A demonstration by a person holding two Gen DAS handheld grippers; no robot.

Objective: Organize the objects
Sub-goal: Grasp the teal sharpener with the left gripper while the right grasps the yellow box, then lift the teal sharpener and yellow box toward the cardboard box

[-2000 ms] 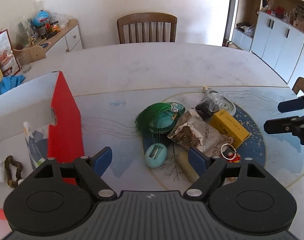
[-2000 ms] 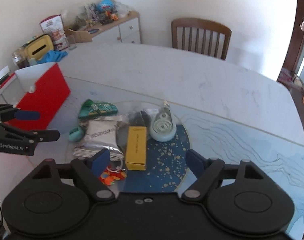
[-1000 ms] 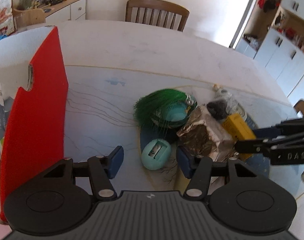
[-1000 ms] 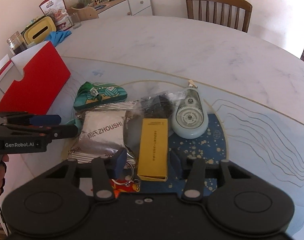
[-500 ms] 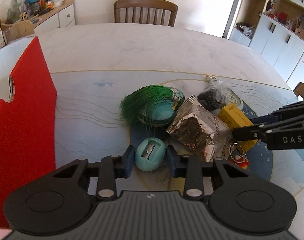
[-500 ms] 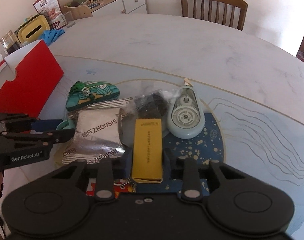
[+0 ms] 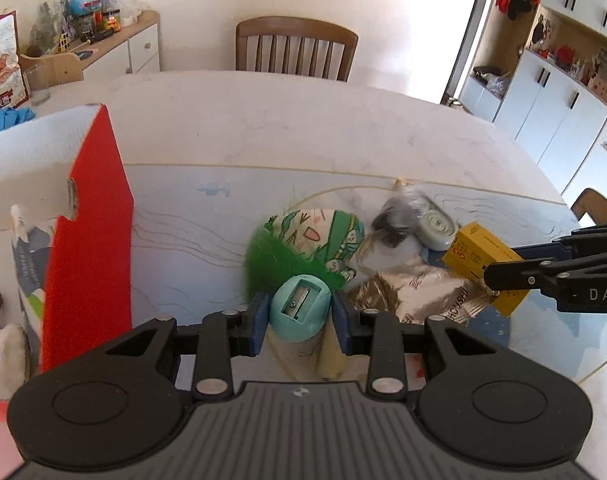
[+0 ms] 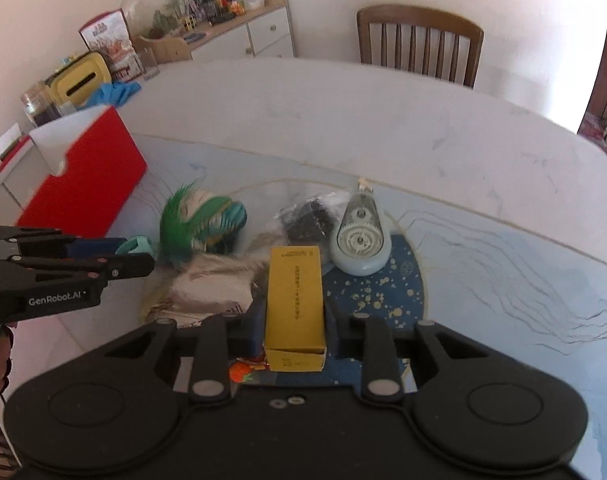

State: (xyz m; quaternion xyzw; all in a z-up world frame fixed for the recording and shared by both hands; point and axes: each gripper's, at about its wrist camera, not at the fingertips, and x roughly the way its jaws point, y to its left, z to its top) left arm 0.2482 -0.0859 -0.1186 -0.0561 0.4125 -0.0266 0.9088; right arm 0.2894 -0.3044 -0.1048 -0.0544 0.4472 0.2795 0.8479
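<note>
My left gripper [image 7: 301, 322] is shut on a teal egg-shaped pencil sharpener [image 7: 299, 306] and holds it just above the table. In the right wrist view the same gripper [image 8: 83, 264] comes in from the left with the sharpener's teal edge showing. A yellow carton [image 8: 295, 292] sits lengthwise between the pads of my right gripper [image 8: 294, 320], which is shut on it and holds it off the table. The left wrist view shows that carton [image 7: 475, 256] at the right, in the right gripper's fingers [image 7: 543, 276].
A green feathered pouch [image 7: 319, 236], a silver foil packet [image 7: 419, 292], a clear bag of dark bits [image 8: 307, 220] and a pale correction-tape dispenser [image 8: 359, 240] lie on the table's blue disc. An open red-and-white box [image 7: 87, 220] stands left. A chair [image 7: 295, 48] is behind.
Both grippers have closed, the left on the sharpener and the right on the yellow carton, and both have risen. The feathered pouch has rolled over and the foil packet has shifted.
</note>
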